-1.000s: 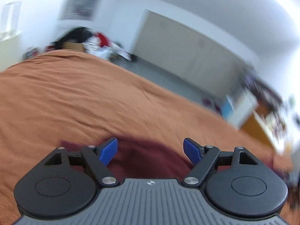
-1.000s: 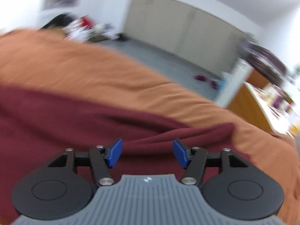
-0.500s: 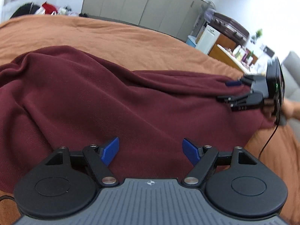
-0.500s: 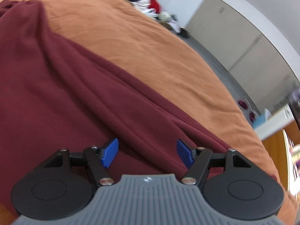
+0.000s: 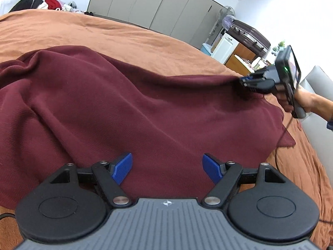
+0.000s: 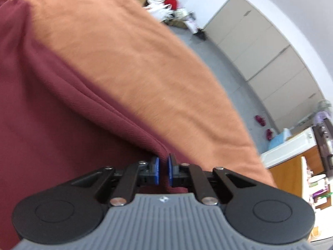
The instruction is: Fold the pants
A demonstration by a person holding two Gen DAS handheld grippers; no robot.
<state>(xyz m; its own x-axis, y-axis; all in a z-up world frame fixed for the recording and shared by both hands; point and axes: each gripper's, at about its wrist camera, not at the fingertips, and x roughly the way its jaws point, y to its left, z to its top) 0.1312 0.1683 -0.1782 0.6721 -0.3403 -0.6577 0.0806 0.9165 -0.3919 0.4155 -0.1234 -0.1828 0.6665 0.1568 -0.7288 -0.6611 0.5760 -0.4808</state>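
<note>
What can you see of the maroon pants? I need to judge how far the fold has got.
The maroon pants are a soft, ribbed-looking knit, spread wide and rumpled across the orange bedcover, not yet folded. Long creases run across them. The right gripper is shut on their far edge, lifting it taut off the bed. The left gripper hovers open above the near part; contact with the cloth cannot be told.

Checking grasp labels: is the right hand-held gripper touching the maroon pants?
Touching. The right wrist view shows the right hand-held gripper shut on the hem of the maroon pants; the left wrist view agrees.
</note>
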